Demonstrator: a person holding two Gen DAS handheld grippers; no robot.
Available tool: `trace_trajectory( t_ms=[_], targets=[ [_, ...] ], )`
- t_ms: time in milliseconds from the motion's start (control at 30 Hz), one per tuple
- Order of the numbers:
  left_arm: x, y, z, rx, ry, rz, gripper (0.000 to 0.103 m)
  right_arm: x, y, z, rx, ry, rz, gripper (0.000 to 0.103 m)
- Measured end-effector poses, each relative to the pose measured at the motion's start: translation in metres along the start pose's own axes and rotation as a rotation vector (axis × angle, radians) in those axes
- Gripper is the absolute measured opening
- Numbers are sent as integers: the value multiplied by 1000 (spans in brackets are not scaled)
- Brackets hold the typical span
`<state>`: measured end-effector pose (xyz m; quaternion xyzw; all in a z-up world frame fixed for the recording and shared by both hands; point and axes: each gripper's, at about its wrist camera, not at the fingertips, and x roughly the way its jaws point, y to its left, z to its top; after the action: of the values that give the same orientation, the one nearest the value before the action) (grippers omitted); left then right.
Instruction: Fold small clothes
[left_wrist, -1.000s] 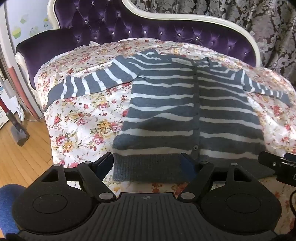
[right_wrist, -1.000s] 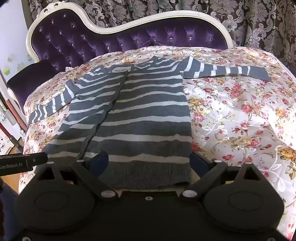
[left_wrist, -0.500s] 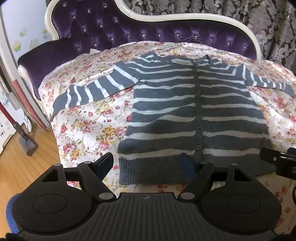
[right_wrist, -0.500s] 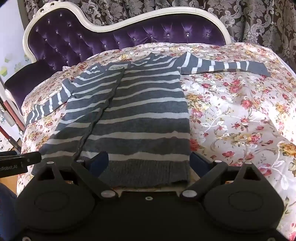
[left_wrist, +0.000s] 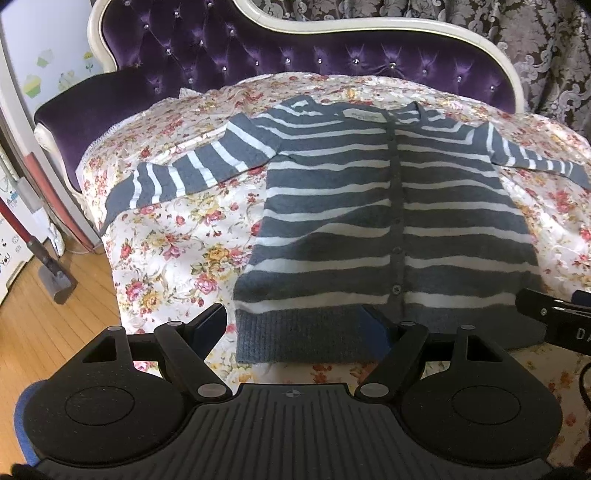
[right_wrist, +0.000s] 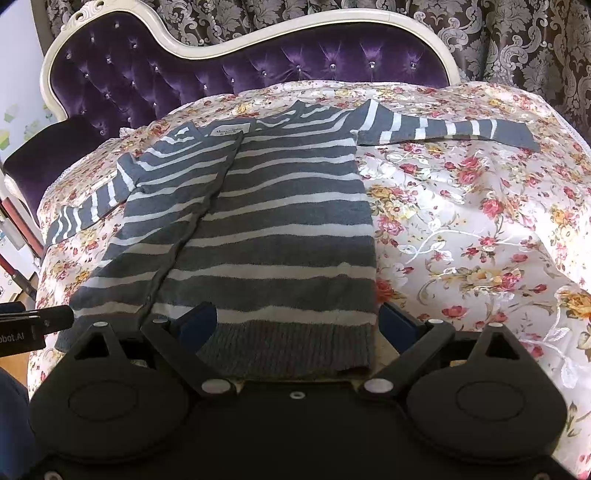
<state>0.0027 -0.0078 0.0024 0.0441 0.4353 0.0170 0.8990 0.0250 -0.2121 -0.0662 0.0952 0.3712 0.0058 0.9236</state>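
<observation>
A grey cardigan with white stripes (left_wrist: 369, 206) lies flat and buttoned on the floral bedspread, both sleeves spread out to the sides; it also shows in the right wrist view (right_wrist: 258, 229). My left gripper (left_wrist: 295, 325) is open, its fingers either side of the left part of the hem, just short of it. My right gripper (right_wrist: 295, 321) is open around the right part of the hem, one finger over the knit. Each gripper's side shows at the edge of the other's view.
The floral bedspread (right_wrist: 461, 229) covers a purple tufted chaise with a white frame (left_wrist: 332, 48). Patterned curtains hang behind. A wooden floor (left_wrist: 44, 325) and a vacuum stand (left_wrist: 51, 266) are to the left of the bed.
Both grippers have drawn back and risen a little from the hem; the cardigan lies as before. Both stay open.
</observation>
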Motion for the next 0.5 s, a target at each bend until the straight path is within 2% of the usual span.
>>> trace_trajectory(
  t_ms=[500],
  targets=[
    [5, 0, 0, -16, 34, -24, 77, 2, 2, 0, -5, 9, -3, 95]
  ],
)
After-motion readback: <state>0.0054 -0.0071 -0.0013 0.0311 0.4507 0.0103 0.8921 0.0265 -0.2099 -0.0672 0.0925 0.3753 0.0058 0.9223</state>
